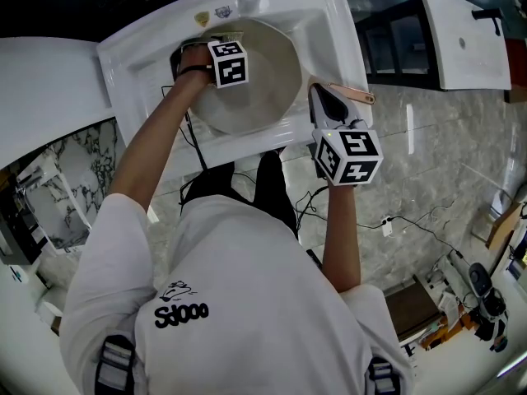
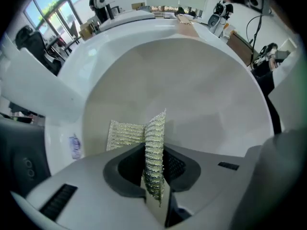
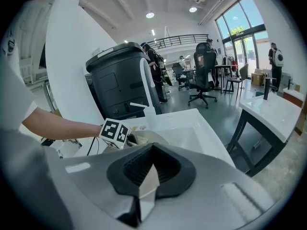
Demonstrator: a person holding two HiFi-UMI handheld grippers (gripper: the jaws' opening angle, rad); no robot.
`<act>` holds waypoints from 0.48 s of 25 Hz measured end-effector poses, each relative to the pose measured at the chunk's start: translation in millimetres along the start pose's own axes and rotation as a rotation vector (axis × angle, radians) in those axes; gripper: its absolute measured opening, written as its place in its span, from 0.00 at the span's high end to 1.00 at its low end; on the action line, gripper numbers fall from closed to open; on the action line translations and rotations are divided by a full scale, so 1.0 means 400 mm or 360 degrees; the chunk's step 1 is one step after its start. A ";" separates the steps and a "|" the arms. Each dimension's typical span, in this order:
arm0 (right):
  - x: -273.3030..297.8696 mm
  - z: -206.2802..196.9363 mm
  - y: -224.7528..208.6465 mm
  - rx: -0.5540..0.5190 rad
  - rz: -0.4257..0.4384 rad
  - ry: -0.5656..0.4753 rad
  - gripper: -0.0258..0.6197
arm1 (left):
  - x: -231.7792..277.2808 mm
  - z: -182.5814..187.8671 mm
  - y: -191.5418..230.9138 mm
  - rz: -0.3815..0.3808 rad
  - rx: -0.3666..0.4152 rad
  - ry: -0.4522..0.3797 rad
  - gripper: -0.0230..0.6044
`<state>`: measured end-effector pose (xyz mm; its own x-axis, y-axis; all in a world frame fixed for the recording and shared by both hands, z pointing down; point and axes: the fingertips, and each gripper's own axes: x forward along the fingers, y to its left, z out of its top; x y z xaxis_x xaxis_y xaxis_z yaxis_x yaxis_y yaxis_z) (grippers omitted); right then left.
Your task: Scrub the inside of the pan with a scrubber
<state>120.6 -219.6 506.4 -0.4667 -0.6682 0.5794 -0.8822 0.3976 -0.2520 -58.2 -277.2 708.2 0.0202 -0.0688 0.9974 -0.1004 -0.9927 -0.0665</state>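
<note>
Silvery mesh fills the near foreground of the left gripper view: the scrubber (image 2: 154, 147), folded upright, is pinched between the jaws of the left gripper (image 2: 154, 188), which are closed tight on it so that a free flap stands out ahead to meet the surface. Just beyond it curves the pale beige inside of the pan (image 2: 192, 90), and the scrubber's leading edge sits low against the near wall, though contact cannot be confirmed. The pan lies in the bowl of a white sink (image 1: 329, 15), seen from the head view, placed there apparently so the basin cradles it while it is worked. Its copper-coloured handle (image 1: 356, 95) juts over the sink's front right edge. The right gripper (image 3: 144, 186) is at that handle, jaws drawn together with nothing visible between them; it seems stationed there to steady the pan against the scrubbing, but whether it presses on the handle cannot be told. The person in a white shirt (image 1: 239, 286) leans over the basin, left arm reaching deep into it. Scrubbing looks under way, with most of the interior ahead of the mesh.
</note>
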 end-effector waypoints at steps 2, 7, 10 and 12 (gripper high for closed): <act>-0.002 0.000 -0.002 0.0002 -0.0001 0.0000 0.95 | -0.014 0.011 0.036 0.0128 0.0011 -0.0023 0.86; -0.008 0.006 -0.011 0.0000 0.0000 -0.0010 0.95 | -0.017 -0.018 0.055 0.0207 0.0011 0.0042 0.86; -0.013 0.009 -0.017 -0.0003 0.0003 -0.0013 0.95 | -0.018 -0.051 0.038 0.0160 0.0017 0.0105 0.86; -0.016 0.013 -0.017 -0.0008 0.0012 -0.0019 0.95 | -0.019 -0.072 0.017 0.0093 0.0017 0.0157 0.86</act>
<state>129.1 -221.4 500.2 -0.4740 -0.6728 0.5680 -0.8784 0.4057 -0.2524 -87.7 -280.7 700.9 -0.0832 -0.1173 0.9896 -0.0876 -0.9883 -0.1245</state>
